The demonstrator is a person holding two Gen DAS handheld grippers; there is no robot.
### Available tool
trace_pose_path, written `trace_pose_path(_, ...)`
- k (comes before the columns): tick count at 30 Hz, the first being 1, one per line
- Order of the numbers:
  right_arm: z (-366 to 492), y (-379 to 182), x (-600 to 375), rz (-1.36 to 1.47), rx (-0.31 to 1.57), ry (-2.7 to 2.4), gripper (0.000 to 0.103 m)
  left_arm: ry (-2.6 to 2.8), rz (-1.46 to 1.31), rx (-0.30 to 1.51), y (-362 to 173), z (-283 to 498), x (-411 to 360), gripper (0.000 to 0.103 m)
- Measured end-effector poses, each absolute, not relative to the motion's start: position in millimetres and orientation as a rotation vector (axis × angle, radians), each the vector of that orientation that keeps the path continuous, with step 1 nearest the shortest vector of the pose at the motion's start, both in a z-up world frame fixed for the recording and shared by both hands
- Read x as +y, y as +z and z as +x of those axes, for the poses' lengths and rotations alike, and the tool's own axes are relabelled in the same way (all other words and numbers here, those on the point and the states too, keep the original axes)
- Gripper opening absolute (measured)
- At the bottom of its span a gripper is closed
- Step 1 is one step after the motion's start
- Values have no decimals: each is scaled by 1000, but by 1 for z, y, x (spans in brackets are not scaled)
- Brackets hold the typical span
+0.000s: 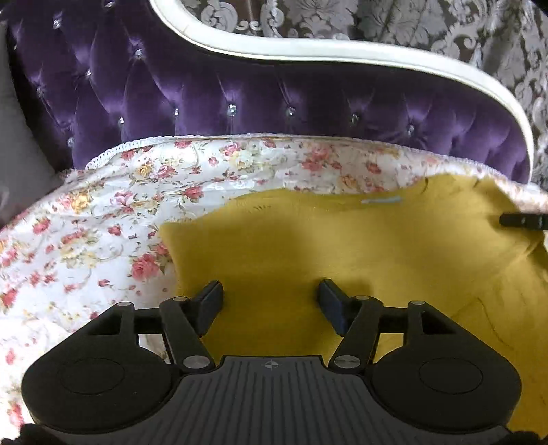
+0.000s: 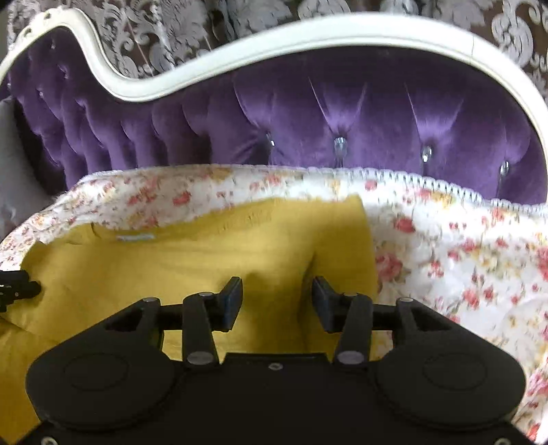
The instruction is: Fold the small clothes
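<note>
A mustard-yellow garment [image 1: 342,246] lies flat on a floral bedspread [image 1: 85,239]; a small white label [image 1: 380,200] shows near its far edge. My left gripper [image 1: 270,294] is open just above the garment's left part, with nothing between its fingers. My right gripper [image 2: 277,291] is open above the garment's [image 2: 191,260] right part, close to its right edge, and empty. The right gripper's tip shows at the right edge of the left wrist view [image 1: 520,220]. The left gripper's tip shows at the left edge of the right wrist view [image 2: 17,284].
A purple tufted headboard [image 1: 239,92] with a white frame [image 1: 308,51] stands right behind the bedspread's [image 2: 462,246] far edge. Patterned grey curtains [image 1: 411,24] hang behind it. A grey cushion [image 1: 17,137] sits at the far left.
</note>
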State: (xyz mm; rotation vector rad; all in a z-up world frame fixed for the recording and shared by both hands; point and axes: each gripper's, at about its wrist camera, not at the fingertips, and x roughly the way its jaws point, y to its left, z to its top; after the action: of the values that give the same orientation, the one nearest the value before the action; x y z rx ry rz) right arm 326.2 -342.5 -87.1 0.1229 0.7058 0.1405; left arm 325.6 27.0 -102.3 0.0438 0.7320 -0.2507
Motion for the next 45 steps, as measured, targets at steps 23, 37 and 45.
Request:
trace_pose_path(23,337,161,-208,441,426,751,14,-507,336,547,-74,194,-58,70)
trace_pose_path(37,335,179,-157,397,437,837,14,-366,381,642,-104,285,-75,76)
trace_pose_path(45,332,160,-158,394,456,840,14,-19,3,636,-98,281,15,75)
